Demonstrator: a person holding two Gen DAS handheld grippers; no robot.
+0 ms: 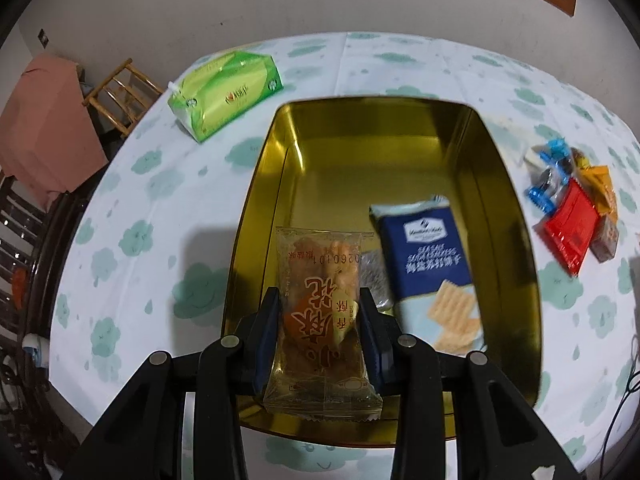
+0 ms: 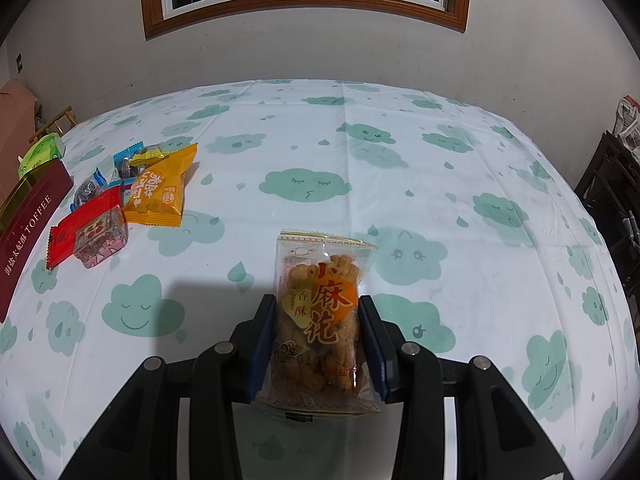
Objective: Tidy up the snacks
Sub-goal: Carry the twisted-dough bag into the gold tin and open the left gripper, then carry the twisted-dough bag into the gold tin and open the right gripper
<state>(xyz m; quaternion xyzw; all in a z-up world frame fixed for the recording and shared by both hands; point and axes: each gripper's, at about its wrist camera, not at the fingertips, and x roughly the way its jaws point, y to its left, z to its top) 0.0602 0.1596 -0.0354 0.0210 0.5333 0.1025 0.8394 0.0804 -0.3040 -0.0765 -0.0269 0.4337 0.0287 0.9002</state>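
Twist packet (image 1: 320,312): clamped in left gripper (image 1: 319,308) across its lower half, jaws closed on both side edges, held over the near end of the tin (image 1: 256,216). Second twist packet (image 2: 318,316): clamped likewise in right gripper (image 2: 318,320), held above the bench (image 2: 360,160), well apart from the tin.

Handling, judged: light, clear crinkly film, slick; fried dough inside brittle, so light clamping only. Best hold across the width at mid-body, clear of the crimped end seals.

Tin: rectangular, stiff gold metal, glossy inside, dark red outside. Contents: cracker pack (image 1: 428,264), flat, blue and white, lying at the right; small silvery item beside it, too blurred to identify.

Loose snacks (image 2: 120,208) just beside the tin: red, orange, and blue film wrappers, soft and crinkled.

Bench: white cloth, green cloud print, creased. Green tissue pack (image 1: 224,92) at far left.
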